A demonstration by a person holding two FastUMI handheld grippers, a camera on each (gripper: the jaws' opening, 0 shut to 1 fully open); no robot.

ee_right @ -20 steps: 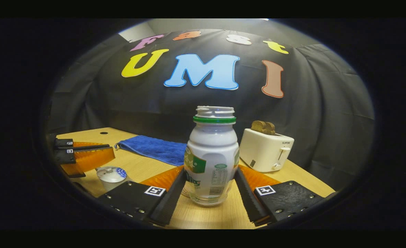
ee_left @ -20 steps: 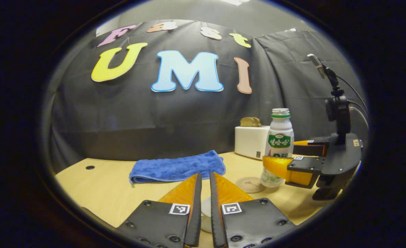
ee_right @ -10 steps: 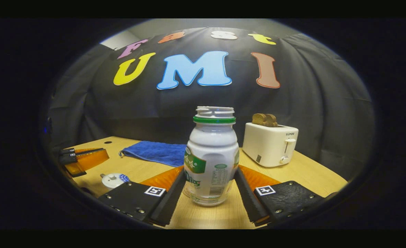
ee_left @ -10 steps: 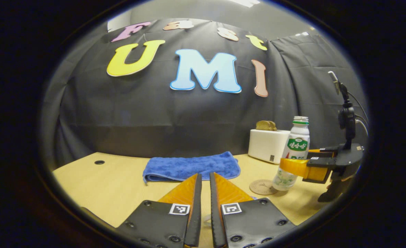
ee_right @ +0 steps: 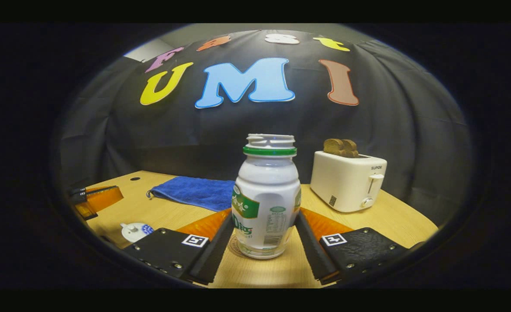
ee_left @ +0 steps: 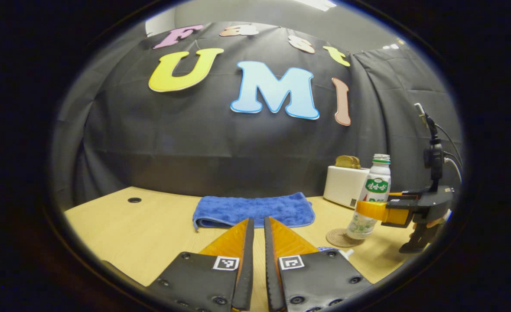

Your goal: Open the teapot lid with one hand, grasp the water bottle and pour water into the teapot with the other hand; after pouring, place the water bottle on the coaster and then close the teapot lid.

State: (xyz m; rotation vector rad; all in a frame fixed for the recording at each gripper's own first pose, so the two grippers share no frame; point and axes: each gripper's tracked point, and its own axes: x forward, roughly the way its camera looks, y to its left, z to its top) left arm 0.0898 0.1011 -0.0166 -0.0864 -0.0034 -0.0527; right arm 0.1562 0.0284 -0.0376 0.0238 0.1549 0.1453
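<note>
The right gripper [ee_right: 264, 225] pinches the water bottle [ee_right: 265, 195] at centre frame, its jaws pressed on both sides, over the coaster [ee_left: 341, 238]. A toaster [ee_right: 347, 180] stands right, a blue towel [ee_right: 194, 192] left. The left gripper [ee_left: 255, 229] has jaws nearly together, holding nothing, with open counter [ee_left: 151, 234] ahead.

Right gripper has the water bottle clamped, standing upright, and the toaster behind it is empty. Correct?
Not quite. The toaster is not empty: the right gripper view shows toast sticking out of its slots. The rest holds: the right gripper has both fingers against the water bottle, which stands upright.
</note>
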